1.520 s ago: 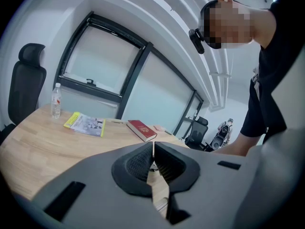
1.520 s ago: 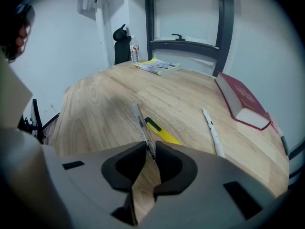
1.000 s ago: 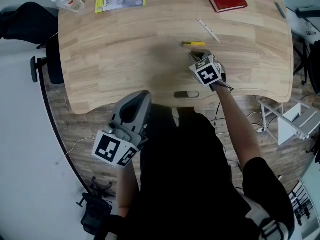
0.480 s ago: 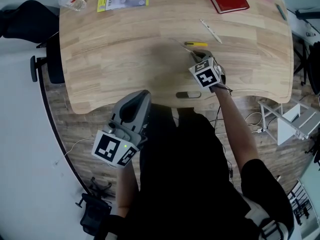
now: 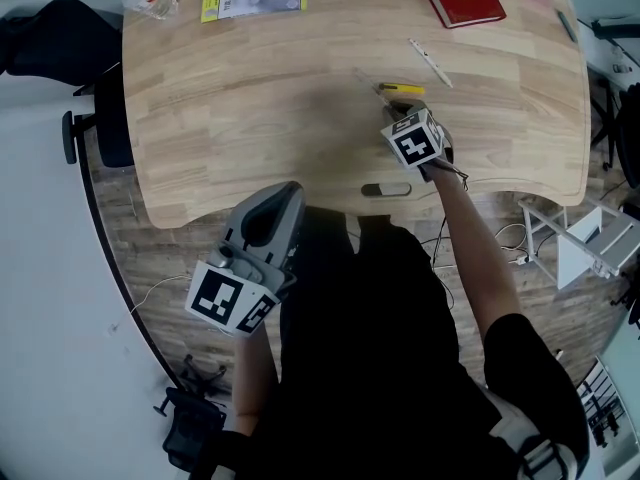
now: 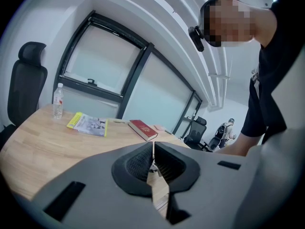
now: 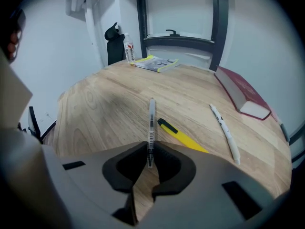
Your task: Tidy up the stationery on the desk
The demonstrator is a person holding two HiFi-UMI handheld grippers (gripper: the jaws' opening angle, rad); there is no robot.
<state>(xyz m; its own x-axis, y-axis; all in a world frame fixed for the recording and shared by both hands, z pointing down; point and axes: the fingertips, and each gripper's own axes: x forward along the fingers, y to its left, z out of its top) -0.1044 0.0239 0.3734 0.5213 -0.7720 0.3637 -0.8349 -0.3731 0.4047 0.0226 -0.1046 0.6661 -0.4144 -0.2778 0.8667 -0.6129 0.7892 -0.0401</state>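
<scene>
Two grippers, one catch: our right gripper (image 7: 150, 151) pinches a clear pen (image 7: 151, 120) over the table (image 7: 105, 104), a yellow pen (image 7: 183, 135) just beside it, a white pen (image 7: 224, 130) and red book (image 7: 240, 94) beyond; our left gripper (image 6: 153, 159) hangs closed, empty.

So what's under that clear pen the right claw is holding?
Only bare wooden desk shows beneath the clear pen. The yellow pen-shaped item lies beside it, not under it. The right gripper is shut on the pen's rear end, which the jaws cover.
</scene>
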